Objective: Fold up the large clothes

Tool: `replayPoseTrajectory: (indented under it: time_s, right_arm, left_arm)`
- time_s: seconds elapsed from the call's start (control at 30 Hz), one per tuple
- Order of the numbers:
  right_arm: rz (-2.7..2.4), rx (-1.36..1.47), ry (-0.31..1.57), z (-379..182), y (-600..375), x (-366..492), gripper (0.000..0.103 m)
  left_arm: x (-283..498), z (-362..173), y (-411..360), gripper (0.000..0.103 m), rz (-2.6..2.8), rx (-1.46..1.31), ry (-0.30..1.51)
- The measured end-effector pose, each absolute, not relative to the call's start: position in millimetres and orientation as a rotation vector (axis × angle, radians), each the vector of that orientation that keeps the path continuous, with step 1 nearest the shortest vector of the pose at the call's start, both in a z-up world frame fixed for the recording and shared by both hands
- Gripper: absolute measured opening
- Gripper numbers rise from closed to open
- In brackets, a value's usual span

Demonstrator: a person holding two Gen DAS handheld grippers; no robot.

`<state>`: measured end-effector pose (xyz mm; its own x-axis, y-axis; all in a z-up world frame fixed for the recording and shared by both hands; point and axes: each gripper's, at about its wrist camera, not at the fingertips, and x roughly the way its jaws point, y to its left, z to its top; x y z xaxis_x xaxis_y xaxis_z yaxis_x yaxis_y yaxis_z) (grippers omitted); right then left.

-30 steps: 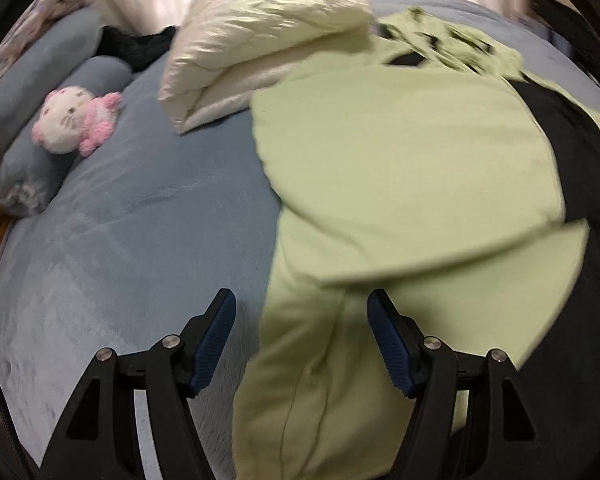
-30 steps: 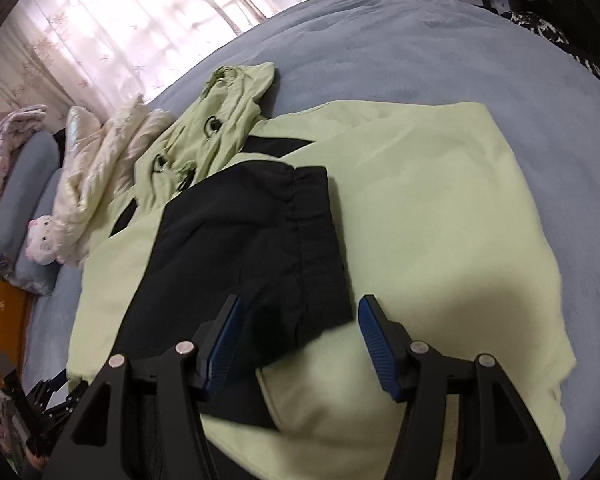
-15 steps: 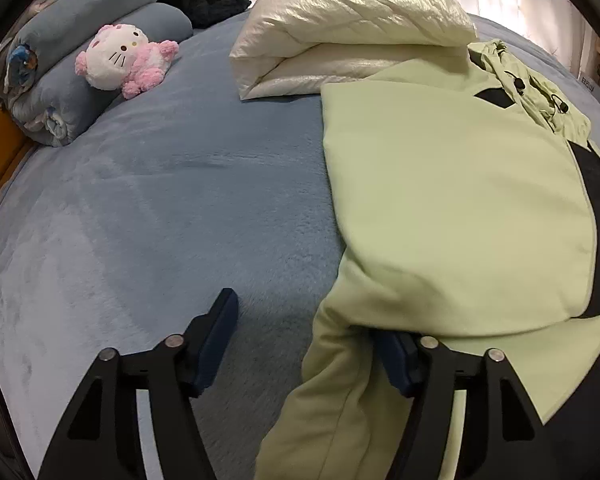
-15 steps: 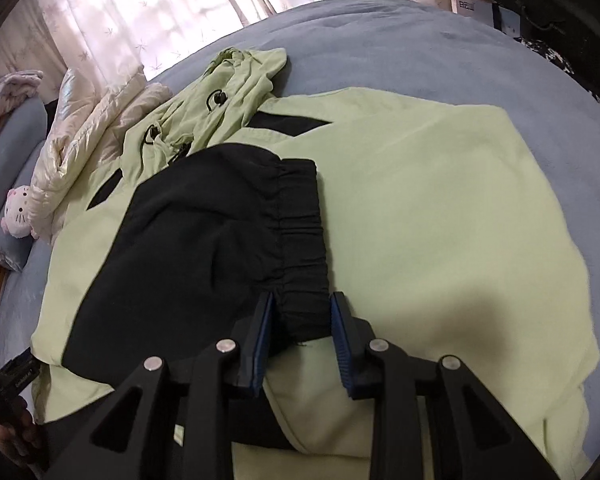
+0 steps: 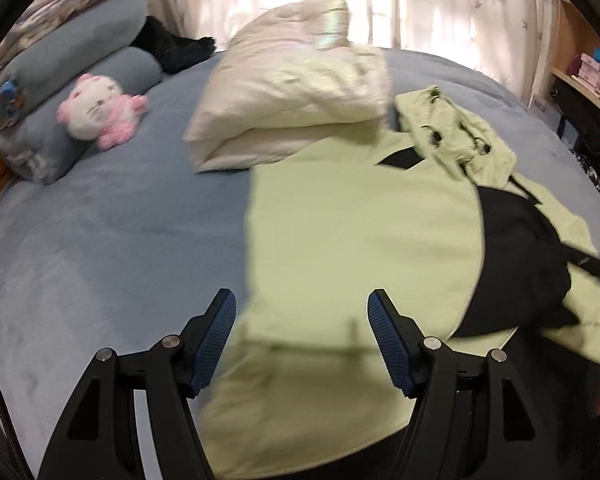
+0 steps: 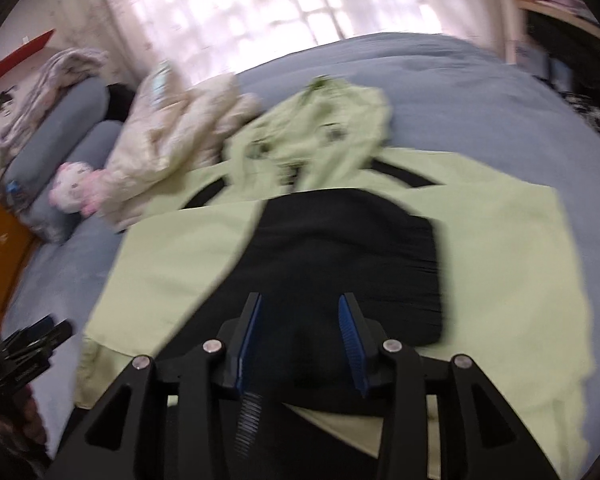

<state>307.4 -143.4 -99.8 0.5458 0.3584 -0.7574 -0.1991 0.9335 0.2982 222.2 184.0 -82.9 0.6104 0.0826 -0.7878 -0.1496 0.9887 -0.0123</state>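
We see a large light-green jacket [image 5: 360,240] lying spread on the blue bed [image 5: 112,240], with its hood [image 5: 452,136] bunched at the far end, near the folded cream quilt [image 5: 292,104]. A black sleeve [image 6: 352,256] is folded across the middle of the jacket.

The left gripper [image 5: 302,336] hangs over the near left edge of the jacket. Its jaws stand wide open, and the green cloth lies below and between them, but the pads do not press on it.

The right gripper [image 6: 298,332] is over the black sleeve. Its jaws have just been opening a little and now stand partly apart. The black cloth fills the space between them, but the picture is blurred and dark there, so we cannot tell whether the pads press on it.

At the left of the bed we see a pink and white plush toy [image 5: 100,112] that leans against two grey-blue bolsters [image 5: 76,60].
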Motion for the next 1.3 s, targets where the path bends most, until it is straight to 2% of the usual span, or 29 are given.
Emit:
replayPoseTrajectory:
  time_s: [0.3, 0.57, 0.63, 0.93, 1.3]
  right_arm:
    - [0.363, 0.138, 0.995, -143.2, -81.3, 361.0, 0.039]
    - [0.110, 0.155, 0.955, -155.8, -194.5, 381.3, 0.039]
    - [0.153, 0.244, 0.958, -158.2, -220.6, 377.3, 0.031]
    - [0.120, 0.238, 0.930, -131.6, -231.4, 346.9, 0.034]
    - [0.177, 0.224, 0.882, -76.1, -216.8, 291.8, 0.035]
  left_arm:
    - [302.6, -133.8, 139.4, 0.067, 0.201, -0.072, 0.906]
    - [325.3, -160.9, 206.1, 0.069, 0.337, -0.117, 0.921]
    - [323.2, -162.8, 222.7, 0.070, 0.347, -0.140, 0.929]
    - [300.9, -150.2, 238.0, 0.070, 0.339, -0.174, 0.961]
    - [230.4, -88.7, 215.8, 0.070, 0.259, -0.181, 0.910]
